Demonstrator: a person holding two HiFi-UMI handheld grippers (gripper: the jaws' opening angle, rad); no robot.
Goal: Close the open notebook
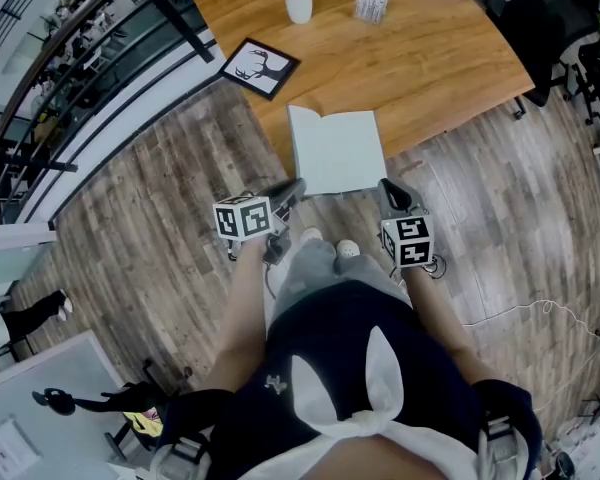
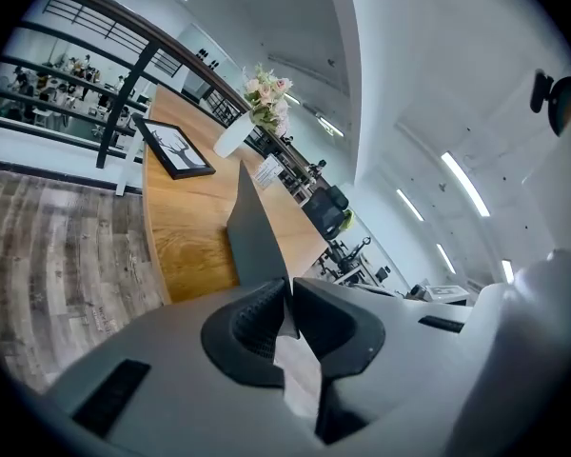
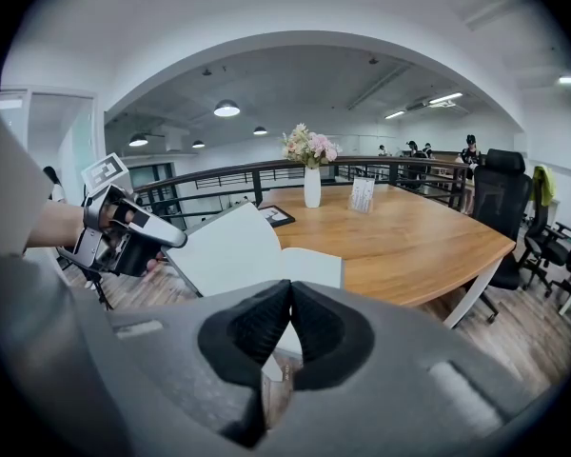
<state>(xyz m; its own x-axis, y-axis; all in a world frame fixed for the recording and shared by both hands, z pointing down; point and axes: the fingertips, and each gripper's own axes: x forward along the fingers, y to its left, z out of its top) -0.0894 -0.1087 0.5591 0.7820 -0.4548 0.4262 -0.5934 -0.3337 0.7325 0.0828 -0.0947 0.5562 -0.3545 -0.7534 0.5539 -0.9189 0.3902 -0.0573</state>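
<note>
left gripper (image 1: 292,190): pressed shut on the left cover (image 2: 252,231); the thin sheet runs straight through between the pads and stands up ahead of them, dark grey outer face toward this camera.
right gripper (image 3: 289,298): pads pressed together at the tips, nothing clearly between them. A white sliver shows in the gap lower down; can't tell what it is.
notebook (image 1: 335,153): on the near edge of the wooden table (image 1: 410,58), with its near end overhanging the plank floor (image 1: 160,198). The right page lies flat.
left cover, from the right gripper view: lifted off the table and tilted, neither flat nor folded over, white inner face showing.
gripper positions: left at the notebook's near-left corner, right at its near-right corner. Whether the right tips touch the page isn't visible.
rest of table: white vase (image 1: 298,3) of flowers, small card stand (image 1: 371,4) and black picture frame (image 1: 260,66), all well apart from the notebook, toward the far side.
</note>
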